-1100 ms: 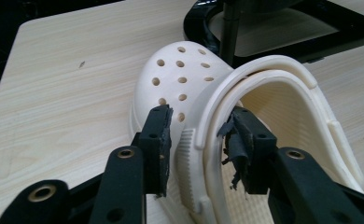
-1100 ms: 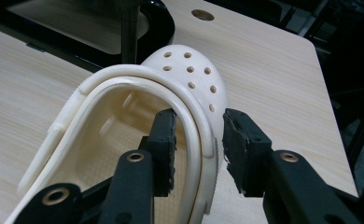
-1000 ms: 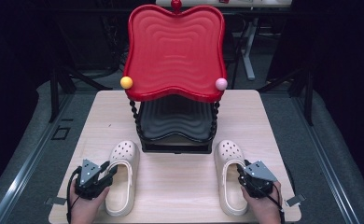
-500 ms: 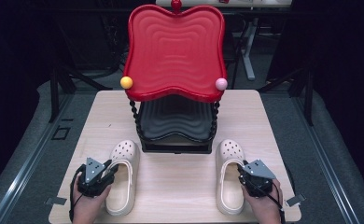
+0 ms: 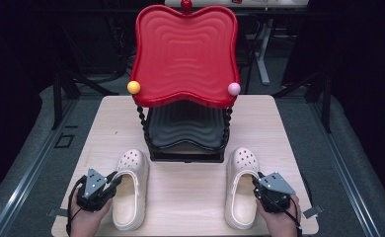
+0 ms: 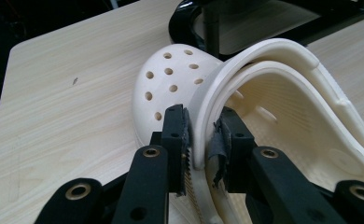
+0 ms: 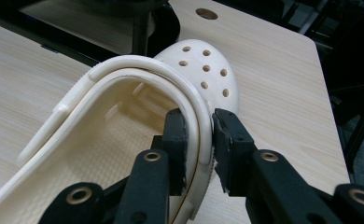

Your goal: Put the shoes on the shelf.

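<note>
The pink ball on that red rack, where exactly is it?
In the high view the pink ball sits at the right front corner of the red tray, opposite the yellow ball, above the right-hand clog.

Pale wood-grain table [image 5: 190, 192] under even overhead light, ringed by dark room. Grey floor [image 5: 27, 143] on both sides (metal rail [image 5: 18, 182] running along the left). Black stand legs [image 5: 64, 84] at left and right. Behind, a white desk leg [image 5: 263, 54] in the gloom.
</note>
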Tool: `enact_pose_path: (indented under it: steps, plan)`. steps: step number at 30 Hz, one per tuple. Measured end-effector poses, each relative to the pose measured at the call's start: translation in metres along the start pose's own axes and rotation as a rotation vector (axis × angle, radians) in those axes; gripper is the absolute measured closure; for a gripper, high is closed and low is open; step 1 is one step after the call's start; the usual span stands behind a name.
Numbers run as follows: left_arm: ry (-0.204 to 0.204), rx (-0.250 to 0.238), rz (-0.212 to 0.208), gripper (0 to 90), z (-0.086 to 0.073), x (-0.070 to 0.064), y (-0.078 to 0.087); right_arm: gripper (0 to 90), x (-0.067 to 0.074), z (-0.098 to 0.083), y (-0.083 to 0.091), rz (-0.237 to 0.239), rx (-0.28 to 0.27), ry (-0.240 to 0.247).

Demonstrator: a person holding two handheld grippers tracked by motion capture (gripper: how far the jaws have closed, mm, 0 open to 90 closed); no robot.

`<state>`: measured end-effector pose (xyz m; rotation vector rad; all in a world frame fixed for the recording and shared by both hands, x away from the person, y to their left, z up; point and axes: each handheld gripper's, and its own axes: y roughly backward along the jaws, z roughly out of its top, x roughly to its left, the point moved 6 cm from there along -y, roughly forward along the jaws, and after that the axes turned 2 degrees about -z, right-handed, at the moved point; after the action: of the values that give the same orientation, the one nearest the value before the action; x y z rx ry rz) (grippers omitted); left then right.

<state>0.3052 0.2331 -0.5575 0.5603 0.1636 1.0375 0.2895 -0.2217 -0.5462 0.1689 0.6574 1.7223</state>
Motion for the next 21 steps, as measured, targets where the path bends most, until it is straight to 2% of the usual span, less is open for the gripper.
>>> enact_pose_path:
  steps: [4,11,18,21]
  plan:
    - [-0.011,-0.009,-0.023,75.4,0.003,-0.003,0.009,74.9,0.003,0.004,0.008,-0.006,-0.014,0.011]
    - [-0.042,-0.03,-0.014,75.4,0.016,-0.005,0.024,74.9,0.01,0.016,0.028,-0.002,-0.023,0.053]
    - [-0.044,-0.069,-0.024,75.4,0.033,-0.012,0.045,75.1,0.022,0.036,0.049,0.055,-0.064,0.078]
    - [-0.062,-0.087,-0.034,75.5,0.041,-0.017,0.051,75.2,0.026,0.042,0.055,0.059,-0.074,0.099]
